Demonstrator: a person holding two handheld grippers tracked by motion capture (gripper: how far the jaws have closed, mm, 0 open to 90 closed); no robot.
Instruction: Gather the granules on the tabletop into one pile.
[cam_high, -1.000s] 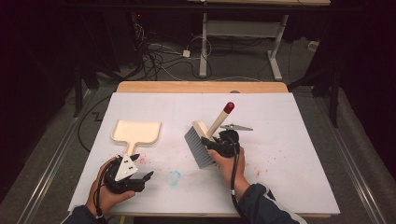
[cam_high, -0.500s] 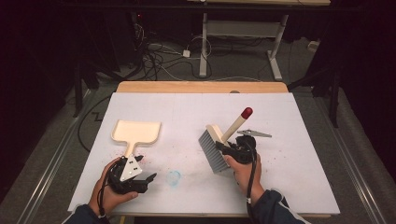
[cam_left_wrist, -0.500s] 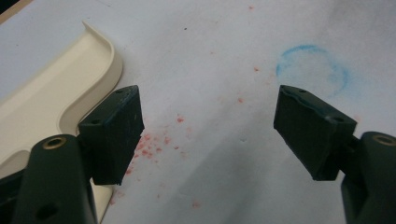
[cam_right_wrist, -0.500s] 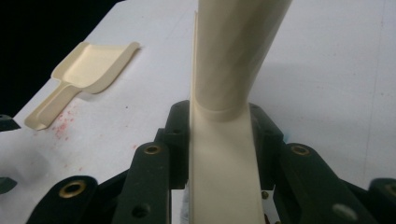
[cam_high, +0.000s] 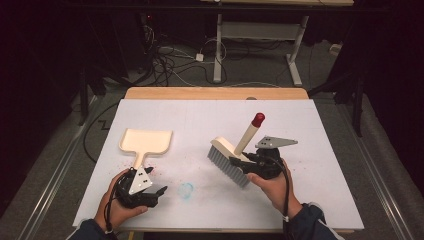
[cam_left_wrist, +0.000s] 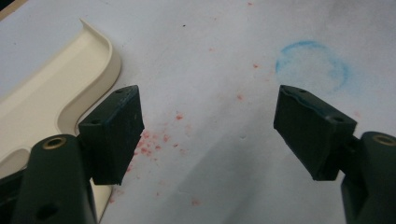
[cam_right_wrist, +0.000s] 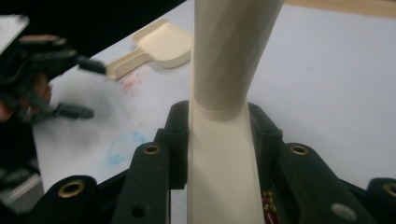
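A cream hand brush (cam_high: 235, 152) with grey bristles and a red-tipped handle hangs tilted above the white table, right of centre. My right gripper (cam_high: 250, 162) is shut on the brush handle (cam_right_wrist: 224, 140), both pads pressed against its flat neck. A cream dustpan (cam_high: 146, 142) lies flat at the left, handle toward me. My left gripper (cam_high: 155, 192) rests low near the front edge, just beside the dustpan handle (cam_left_wrist: 56, 102), jaws open with nothing between them (cam_left_wrist: 208, 130).
Red crumbs (cam_left_wrist: 149, 144) are scattered on the table by the dustpan handle. A faint blue ring stain (cam_high: 186, 190) marks the sheet between the grippers. A wooden strip (cam_high: 215, 93) borders the far edge; cables lie on the floor beyond.
My right gripper has carried the brush to the right and lifted it. The left gripper and the dustpan have stayed where they were.
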